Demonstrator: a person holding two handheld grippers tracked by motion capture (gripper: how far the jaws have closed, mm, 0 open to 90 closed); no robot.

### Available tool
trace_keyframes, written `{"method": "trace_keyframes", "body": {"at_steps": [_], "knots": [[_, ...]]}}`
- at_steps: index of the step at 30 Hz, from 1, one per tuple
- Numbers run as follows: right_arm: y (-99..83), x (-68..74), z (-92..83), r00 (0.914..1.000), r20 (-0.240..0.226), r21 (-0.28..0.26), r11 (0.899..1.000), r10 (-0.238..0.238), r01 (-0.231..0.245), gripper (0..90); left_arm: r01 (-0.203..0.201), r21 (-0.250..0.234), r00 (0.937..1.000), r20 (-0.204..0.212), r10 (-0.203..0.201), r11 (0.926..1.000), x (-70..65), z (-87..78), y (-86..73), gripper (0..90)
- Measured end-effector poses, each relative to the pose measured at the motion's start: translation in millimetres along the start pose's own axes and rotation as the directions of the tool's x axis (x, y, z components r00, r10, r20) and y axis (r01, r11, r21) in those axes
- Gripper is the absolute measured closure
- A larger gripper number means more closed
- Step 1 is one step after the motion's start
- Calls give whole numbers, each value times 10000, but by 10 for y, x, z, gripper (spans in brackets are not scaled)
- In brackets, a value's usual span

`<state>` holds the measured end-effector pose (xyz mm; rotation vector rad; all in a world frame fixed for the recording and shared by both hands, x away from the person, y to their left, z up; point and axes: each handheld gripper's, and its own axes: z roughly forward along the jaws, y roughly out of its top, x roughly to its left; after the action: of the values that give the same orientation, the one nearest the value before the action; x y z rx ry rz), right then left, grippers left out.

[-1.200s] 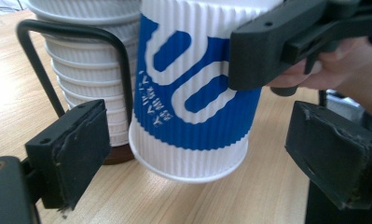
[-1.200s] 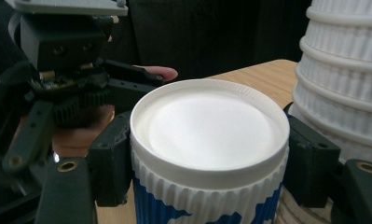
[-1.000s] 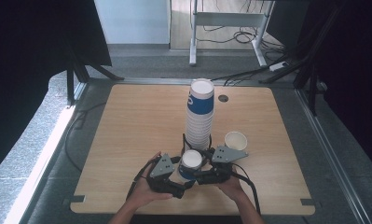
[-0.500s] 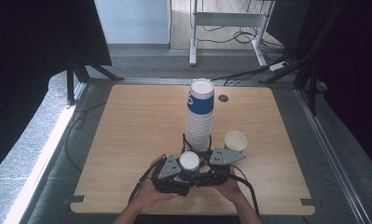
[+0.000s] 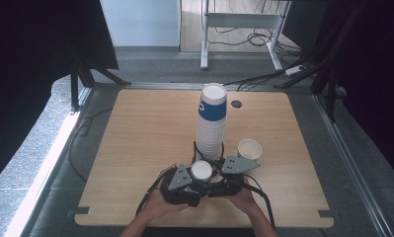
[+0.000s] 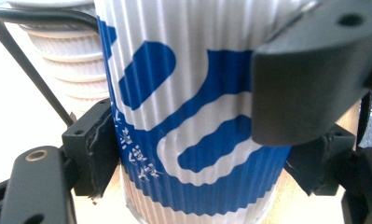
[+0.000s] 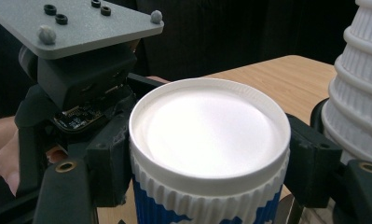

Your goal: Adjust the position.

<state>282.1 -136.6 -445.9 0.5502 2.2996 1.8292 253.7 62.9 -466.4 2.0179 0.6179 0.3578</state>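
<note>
While both hand-held grippers (image 5: 200, 178) clamp it, the cup's (image 5: 201, 171) base stays hidden.

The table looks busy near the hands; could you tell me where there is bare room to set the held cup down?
The table is bare over its whole left half, left of the tall cup stack, and along the far edge by the cable hole. It is crowded at the near middle: both grippers, the held cup, the stack and the open cup sit close together.

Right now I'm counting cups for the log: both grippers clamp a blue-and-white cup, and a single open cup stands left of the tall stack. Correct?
Not quite. In the high view the open cup stands right of the tall stack, not left. Both grippers, left gripper and right gripper, do clamp the blue-and-white cup.
</note>
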Motion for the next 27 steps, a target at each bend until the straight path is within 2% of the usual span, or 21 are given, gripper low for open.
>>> {"method": "trace_keyframes", "body": {"at_steps": [9, 18, 27], "knots": [[-2, -17, -5, 9999, 30, 4, 9999, 110, -110, 275, -132, 39, 9999, -97, 132, 9999, 0, 0, 8, 206], [-8, -28, 0, 9999, 67, 112, 9998, 144, -145, 267, -377, 280, 9985, -392, 388, 9989, -12, 5, 15, 208], [8, -30, -36, 9998, 2, -21, 9998, 210, -210, 251, -611, 405, 9956, -683, 638, 9973, -24, -53, 43, 209]]}}
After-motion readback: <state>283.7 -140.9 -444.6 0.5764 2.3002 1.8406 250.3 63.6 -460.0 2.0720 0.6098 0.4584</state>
